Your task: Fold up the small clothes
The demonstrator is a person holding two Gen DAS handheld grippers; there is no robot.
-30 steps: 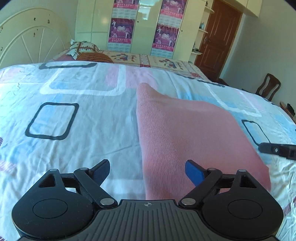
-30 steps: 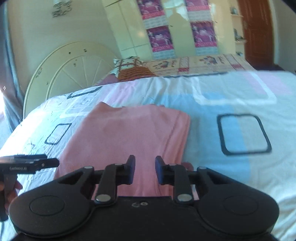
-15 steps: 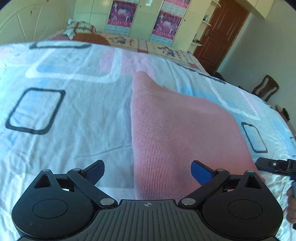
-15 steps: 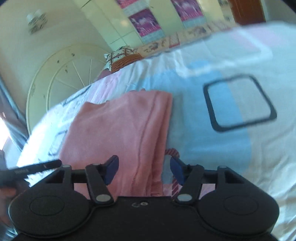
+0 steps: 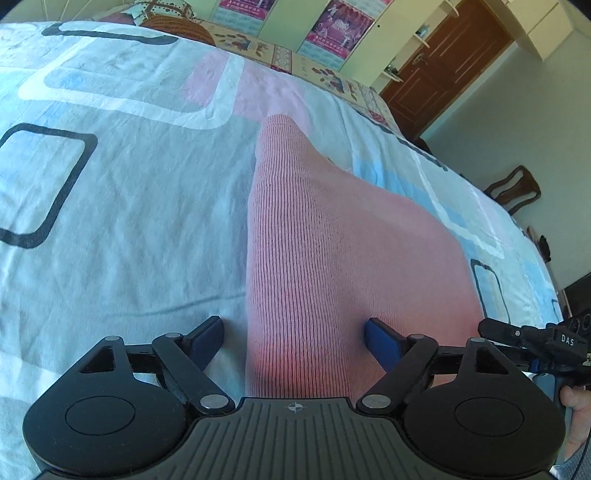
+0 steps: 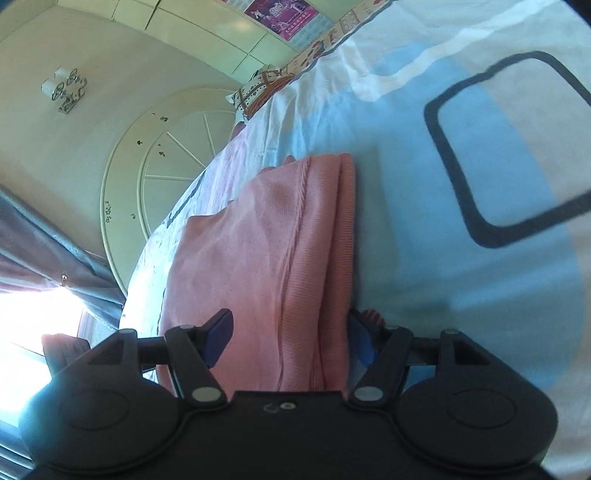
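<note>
A pink ribbed knit garment point(image 5: 332, 240) lies folded on the patterned bedsheet point(image 5: 129, 192). My left gripper point(image 5: 293, 338) stands over its near left edge; the jaws are closing, with the cloth between the blue fingers point(image 5: 380, 341) and no pad pressing on it. In the right wrist view the same garment point(image 6: 258, 251) shows its stacked folded edge on the right. My right gripper point(image 6: 290, 338) straddles the near end of that edge, its jaws opening, pads clear of the cloth. The right gripper point(image 5: 532, 341) also shows at the left wrist view's right edge, held by a hand.
A headboard point(image 6: 155, 166) and pillows point(image 5: 173, 26) stand at the bed's far end. Wardrobes with posters, a brown door point(image 5: 443, 66) and a wooden chair point(image 5: 517, 188) lie beyond the bed. A curtain and bright window point(image 6: 44, 288) are at the right view's left.
Both grippers came down closer to the garment's near end. The right gripper's jaws went from nearly shut to wide and its view rolled. The left jaws narrowed slightly.
</note>
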